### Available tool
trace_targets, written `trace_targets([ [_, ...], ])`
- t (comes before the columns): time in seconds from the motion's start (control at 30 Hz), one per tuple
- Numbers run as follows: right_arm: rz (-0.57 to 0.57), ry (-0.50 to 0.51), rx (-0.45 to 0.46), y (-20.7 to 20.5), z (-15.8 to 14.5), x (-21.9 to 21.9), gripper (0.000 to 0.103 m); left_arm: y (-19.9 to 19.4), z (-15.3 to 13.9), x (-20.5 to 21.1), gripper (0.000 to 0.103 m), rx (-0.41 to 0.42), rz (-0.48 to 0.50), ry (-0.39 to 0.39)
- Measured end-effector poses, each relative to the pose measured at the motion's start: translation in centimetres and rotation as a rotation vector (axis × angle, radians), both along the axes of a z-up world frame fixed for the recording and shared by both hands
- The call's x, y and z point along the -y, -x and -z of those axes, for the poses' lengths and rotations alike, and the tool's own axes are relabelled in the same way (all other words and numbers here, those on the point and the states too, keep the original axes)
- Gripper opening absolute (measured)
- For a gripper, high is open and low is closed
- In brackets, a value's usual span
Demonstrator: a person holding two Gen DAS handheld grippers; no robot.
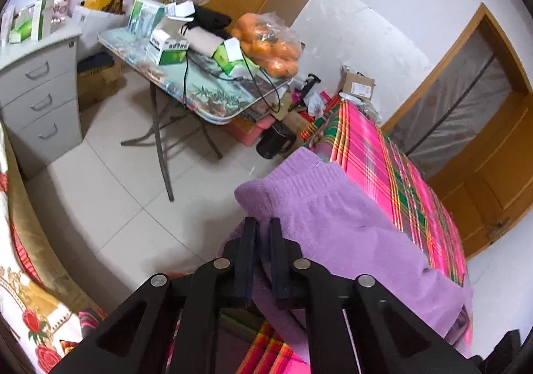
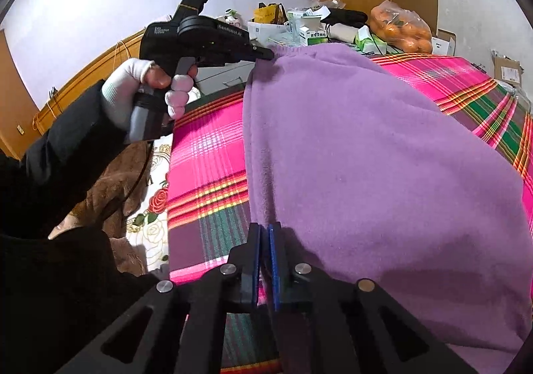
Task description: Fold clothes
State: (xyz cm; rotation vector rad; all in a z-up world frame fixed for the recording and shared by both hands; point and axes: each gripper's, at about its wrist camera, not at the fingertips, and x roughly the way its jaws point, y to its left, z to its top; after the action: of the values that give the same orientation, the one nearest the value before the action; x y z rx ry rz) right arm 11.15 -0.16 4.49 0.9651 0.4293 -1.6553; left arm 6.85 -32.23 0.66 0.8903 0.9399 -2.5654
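Note:
A purple fleece garment [image 1: 333,217] lies spread over a bed with a pink plaid sheet [image 1: 373,147]. My left gripper [image 1: 263,224] is shut on the garment's ribbed corner, with purple cloth pinched between its black fingers. From the right wrist view, the same left gripper [image 2: 266,54] holds the far left corner of the garment [image 2: 366,157], with a white-gloved hand [image 2: 126,81] on its handle. My right gripper [image 2: 265,229] is shut on the garment's near left edge, cloth squeezed between its blue-edged pads. The plaid sheet [image 2: 206,147] shows bare to the left.
A folding table [image 1: 213,101] cluttered with boxes and a bag of oranges [image 1: 266,41] stands beyond the bed. A grey drawer cabinet [image 1: 40,91] is at the left, a wooden door [image 1: 483,174] at the right. A floral blanket [image 2: 153,207] lies beside the bed.

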Motion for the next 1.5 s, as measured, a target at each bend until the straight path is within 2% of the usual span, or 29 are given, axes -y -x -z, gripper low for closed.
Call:
trace_targets([
  [0.1, -0.055, 0.035, -0.007, -1.0, -0.9, 0.3, 0.001, -0.6, -0.1, 0.3, 0.005, -0.012, -0.012, 0.014],
  [0.2, -0.045, -0.011, -0.023, -0.9, 0.1, 0.9, 0.001, -1.0, 0.6, 0.7, 0.005, -0.002, -0.021, 0.002],
  [0.27, -0.001, 0.003, -0.004, 0.1, 0.0, 0.4, 0.002, -1.4, 0.9, 0.7, 0.005, -0.003, -0.020, -0.001],
  [0.33, 0.071, 0.067, 0.022, 1.5, -1.3, -1.0, 0.002, -1.8, 1.0, 0.7, 0.005, -0.003, -0.017, -0.007],
  [0.37, 0.102, 0.087, 0.018, 2.1, -1.8, -1.7, 0.007, -2.0, 1.0, 0.9, 0.006, 0.007, -0.022, -0.016],
  [0.43, 0.182, 0.119, -0.006, 3.8, -3.0, -3.1, 0.009, -2.5, 0.7, 1.2, 0.007, 0.014, -0.042, -0.017],
  [0.57, 0.371, 0.178, -0.021, 8.1, -4.7, -6.6, 0.014, -3.2, -1.8, 1.1, 0.004, -0.019, -0.075, 0.041],
  [0.67, 0.474, 0.161, -0.030, 11.2, -4.8, -8.0, 0.016, -1.3, -3.4, -0.2, 0.009, -0.045, 0.005, 0.079],
  [0.8, 0.499, 0.125, -0.027, 13.1, -3.6, -7.7, 0.016, 3.6, -3.9, -3.2, 0.011, -0.011, 0.173, 0.110],
  [0.9, 0.460, 0.088, 0.006, 12.6, -2.3, -7.3, 0.017, 7.0, -2.9, -4.8, 0.012, 0.039, 0.256, 0.126],
  [1.07, 0.367, 0.039, 0.072, 10.6, -0.5, -7.2, 0.018, 9.3, -0.4, -5.0, 0.012, 0.118, 0.276, 0.102],
  [1.27, 0.356, 0.065, 0.154, 11.2, -1.1, -7.4, 0.021, 9.0, 0.6, -5.0, 0.011, 0.086, 0.272, 0.087],
  [1.33, 0.376, 0.102, 0.187, 12.0, -1.8, -7.5, 0.021, 8.8, 0.7, -5.2, 0.011, 0.075, 0.271, 0.100],
  [1.43, 0.481, 0.212, 0.328, 14.4, -1.9, -8.5, 0.025, 8.7, 0.8, -5.2, 0.011, 0.064, 0.268, 0.097],
  [1.5, 0.566, 0.231, 0.418, 15.8, -1.0, -9.0, 0.026, 8.8, 0.9, -4.9, 0.011, 0.057, 0.265, 0.080],
])
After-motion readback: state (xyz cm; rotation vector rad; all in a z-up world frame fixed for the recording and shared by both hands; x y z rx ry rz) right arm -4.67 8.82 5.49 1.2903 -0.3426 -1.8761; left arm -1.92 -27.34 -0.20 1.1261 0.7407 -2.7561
